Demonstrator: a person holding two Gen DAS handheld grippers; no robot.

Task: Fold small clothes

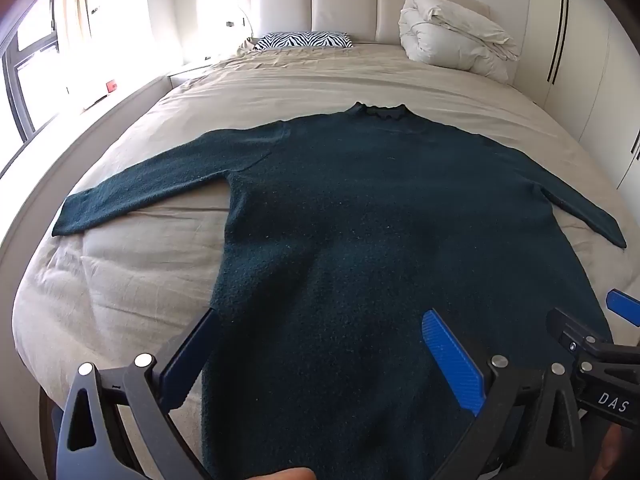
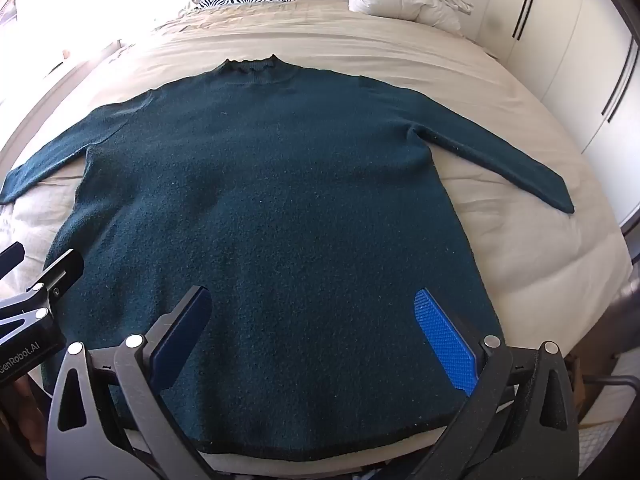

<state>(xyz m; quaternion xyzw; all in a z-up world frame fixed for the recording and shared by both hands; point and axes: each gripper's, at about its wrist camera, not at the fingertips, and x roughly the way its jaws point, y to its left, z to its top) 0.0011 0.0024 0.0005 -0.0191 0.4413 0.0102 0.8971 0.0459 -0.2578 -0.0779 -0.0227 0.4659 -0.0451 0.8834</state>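
Note:
A dark green sweater (image 1: 360,208) lies flat on the bed, collar toward the headboard and both sleeves spread out to the sides. My left gripper (image 1: 320,320) hangs open above its lower left part, with nothing between the blue pads (image 1: 450,360). The right wrist view shows the same sweater (image 2: 264,184) with its hem at the bed's near edge. My right gripper (image 2: 312,300) stands open over the lower middle of the sweater, empty. Its finger (image 1: 622,308) shows at the right edge of the left wrist view, and the left gripper's body (image 2: 36,312) at the left edge of the right one.
The beige bed sheet (image 1: 132,280) surrounds the sweater. A zebra-striped pillow (image 1: 304,39) and a bundled white duvet (image 1: 452,36) lie by the padded headboard. A window with curtains is on the left, white wardrobe doors (image 2: 560,52) on the right.

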